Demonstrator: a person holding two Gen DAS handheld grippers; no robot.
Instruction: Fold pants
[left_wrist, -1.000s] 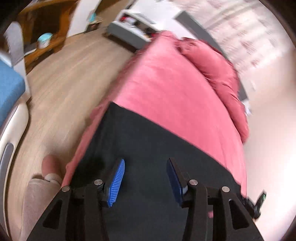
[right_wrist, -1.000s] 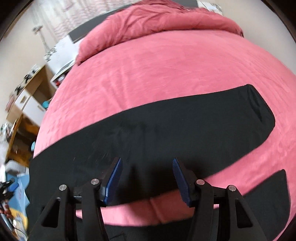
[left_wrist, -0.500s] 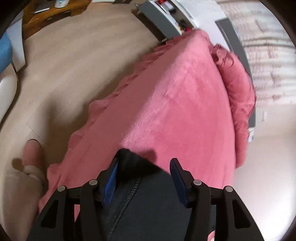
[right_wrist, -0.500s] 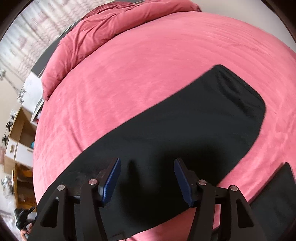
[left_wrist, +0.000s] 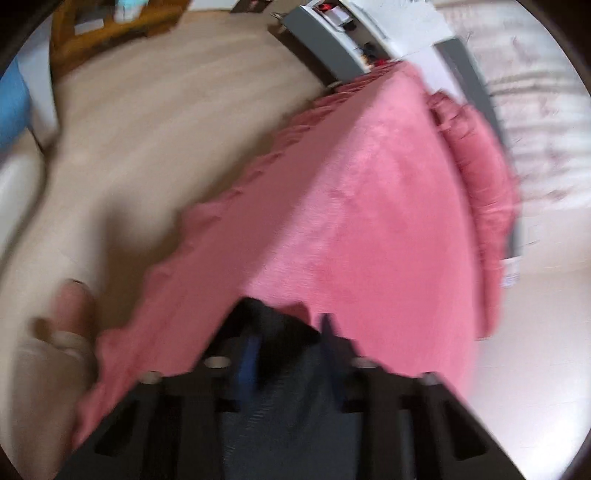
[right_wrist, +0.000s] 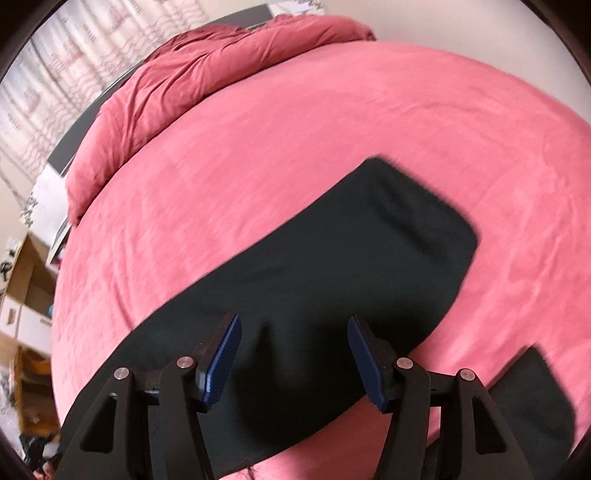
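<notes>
Pants (right_wrist: 332, 266) lie spread flat on the pink bed (right_wrist: 332, 122), a long black band running slantwise in the right wrist view, one end up and to the right, the rest passing under the gripper toward the lower left. A second dark piece (right_wrist: 532, 398) shows at the lower right – likely the other leg. The right gripper (right_wrist: 293, 354) hovers over the near edge of the band, fingers (right_wrist: 221, 358) moderately apart and holding nothing. The left gripper (left_wrist: 288, 354) sits at the opposite end, by the bed's corner, where a bunched tip of black cloth (left_wrist: 273, 325) rises between its fingers; the jaws are closing on it, though blur hides whether the pads press yet. That left hand looks nearer to a hold – the fold would probably carry its end along the band's length toward the far end, while the right must first drop onto the edge just below it.
</notes>
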